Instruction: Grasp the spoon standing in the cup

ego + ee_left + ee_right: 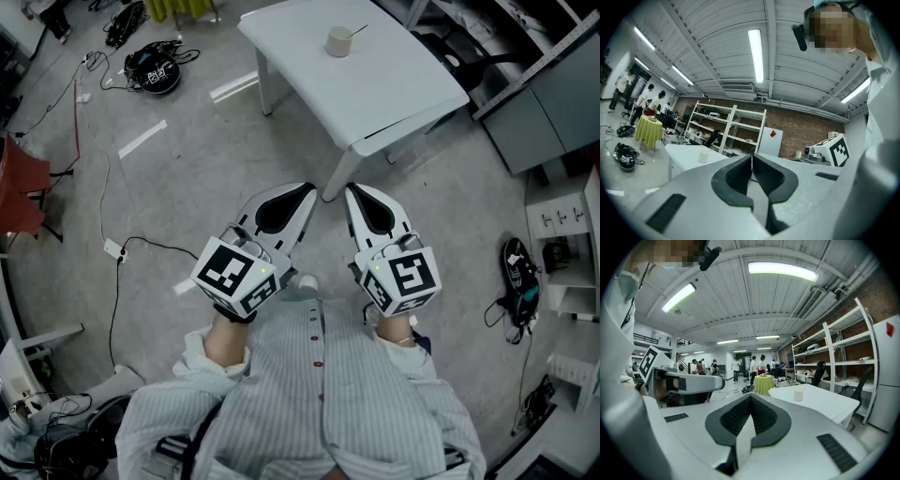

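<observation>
A pale cup [337, 42] stands on the white table [394, 89] at the top of the head view, with a spoon [354, 33] leaning out of it to the right. Both grippers are held close to the person's chest, far short of the table. My left gripper [307, 191] and right gripper [352, 191] are both shut, with nothing between the jaws. The left gripper view shows the cup [704, 156] small and far off, left of the jaw tips. In the right gripper view the cup [798, 395] sits right of the tips.
A black helmet [155, 67] and cables lie on the floor at the upper left, a power strip [113, 249] at the left. Shelving [562, 244] lines the right side. A black chair [459, 56] stands behind the table. Several people stand round a yellow-clothed table [762, 383].
</observation>
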Available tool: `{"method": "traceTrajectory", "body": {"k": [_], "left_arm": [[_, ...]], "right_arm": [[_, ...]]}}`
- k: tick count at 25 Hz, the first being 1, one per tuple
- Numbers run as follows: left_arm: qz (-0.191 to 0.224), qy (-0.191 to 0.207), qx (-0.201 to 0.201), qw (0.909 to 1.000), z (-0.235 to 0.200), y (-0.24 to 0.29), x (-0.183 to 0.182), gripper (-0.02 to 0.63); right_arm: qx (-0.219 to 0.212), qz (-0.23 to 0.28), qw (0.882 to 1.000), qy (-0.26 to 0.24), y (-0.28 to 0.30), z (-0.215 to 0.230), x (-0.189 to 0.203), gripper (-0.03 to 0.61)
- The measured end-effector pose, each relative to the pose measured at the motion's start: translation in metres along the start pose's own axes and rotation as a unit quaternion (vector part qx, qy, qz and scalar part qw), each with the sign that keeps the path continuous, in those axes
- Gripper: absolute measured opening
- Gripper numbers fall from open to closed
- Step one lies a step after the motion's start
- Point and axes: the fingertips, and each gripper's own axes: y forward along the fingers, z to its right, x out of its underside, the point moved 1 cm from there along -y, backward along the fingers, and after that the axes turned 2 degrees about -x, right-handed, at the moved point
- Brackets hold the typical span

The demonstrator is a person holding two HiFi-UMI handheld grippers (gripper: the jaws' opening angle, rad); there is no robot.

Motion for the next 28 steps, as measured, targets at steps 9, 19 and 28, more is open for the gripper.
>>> {"method": "traceTrajectory", "body": {"k": [9, 19, 28], "left_arm": [[0.0, 0.005, -0.002, 1.0, 0.01, 0.005, 0.001, 0.015], [0.011, 0.012, -0.023, 0.9996, 0.026, 0.01, 0.007, 0.015], [0.007, 0.017, -0.035, 0.9992, 0.0, 0.022, 0.005, 0.016]], "right_arm": [[0.0, 0.014, 1.0, 0.006, -0.013, 0.01, -0.005, 0.009], [-0.019, 0.018, 1.0, 0.004, -0.028, 0.02, 0.0, 0.009], [-0.032, 0.011, 0.999, 0.008, 0.002, 0.034, 0.003, 0.009]]}}
